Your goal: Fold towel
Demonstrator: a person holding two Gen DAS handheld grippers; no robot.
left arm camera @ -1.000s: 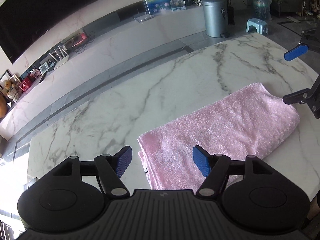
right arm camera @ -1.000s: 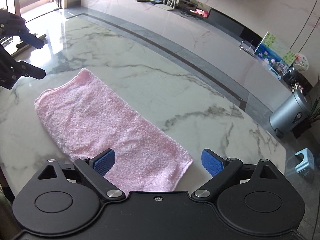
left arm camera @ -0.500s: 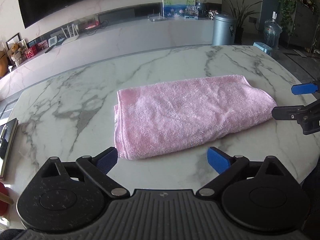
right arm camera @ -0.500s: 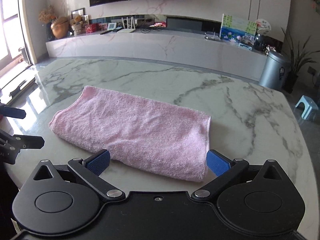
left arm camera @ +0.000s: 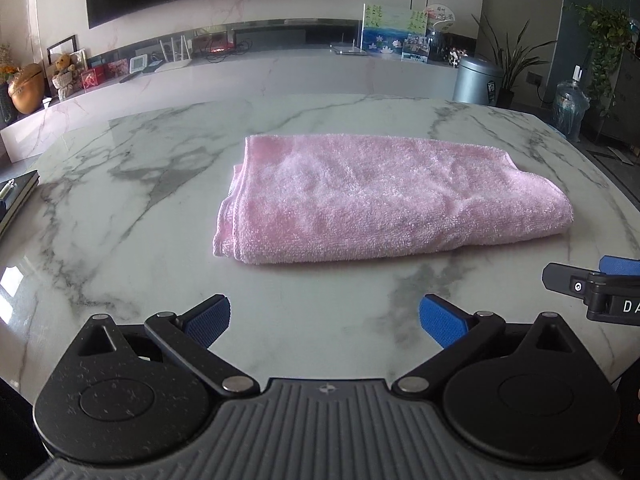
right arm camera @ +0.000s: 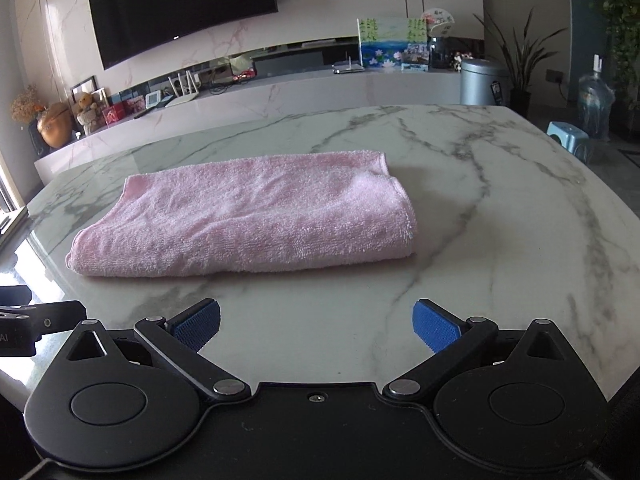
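Observation:
A pink towel (left arm camera: 384,196) lies folded flat in a long rectangle on the white marble table (left arm camera: 132,208); it also shows in the right wrist view (right arm camera: 248,216). My left gripper (left arm camera: 324,320) is open and empty, held near the table's front edge, short of the towel's near long edge. My right gripper (right arm camera: 316,324) is open and empty too, level with the left one and also short of the towel. The right gripper's fingers (left arm camera: 576,286) show at the right edge of the left wrist view.
A dark notebook (left arm camera: 16,196) lies at the table's left edge. Beyond the table stand a long marble TV bench (left arm camera: 240,76) with ornaments, a grey bin (left arm camera: 478,80), a water bottle (left arm camera: 570,108) and a blue stool (right arm camera: 568,136).
Both grippers have swung from the towel's two short ends round to its near long side and drawn back from it. The towel has not moved. Both stay open.

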